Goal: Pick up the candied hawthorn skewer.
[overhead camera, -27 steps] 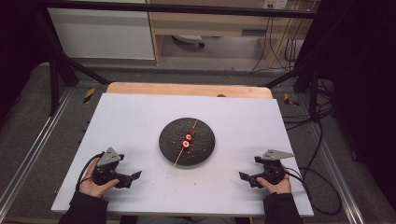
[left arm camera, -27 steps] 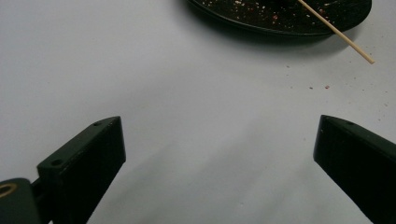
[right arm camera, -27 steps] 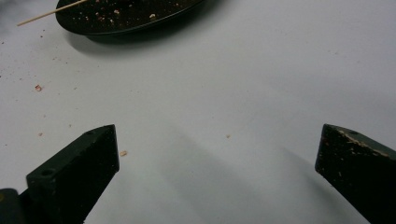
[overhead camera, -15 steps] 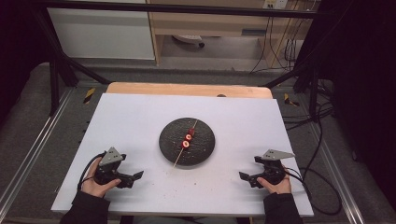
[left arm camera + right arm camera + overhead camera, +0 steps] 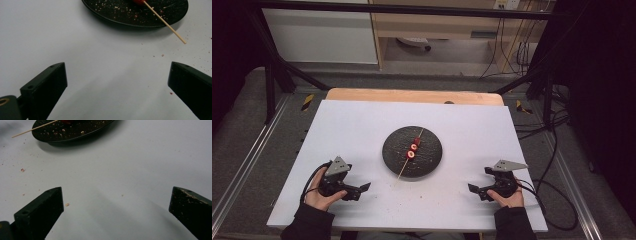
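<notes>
One white tabletop [image 5: 362,130], crumb-speckled, wooden edge [image 5: 412,95], dim, possibly carpeted floor [image 5: 242,125]

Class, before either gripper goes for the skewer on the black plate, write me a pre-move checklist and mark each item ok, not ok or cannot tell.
1. Left gripper jaws open with nothing between them: ok.
2. Right gripper jaws open with nothing between them: ok.
3. Skewer lies across the black plate, red pieces threaded on it: ok.
4. Bare end of the skewer sticks out past the plate's near rim, free to grab: ok.
5. White table between both grippers and the plate free of obstacles, only crumbs: ok.
6. Red pieces sit firmly on the stick: cannot tell.
</notes>
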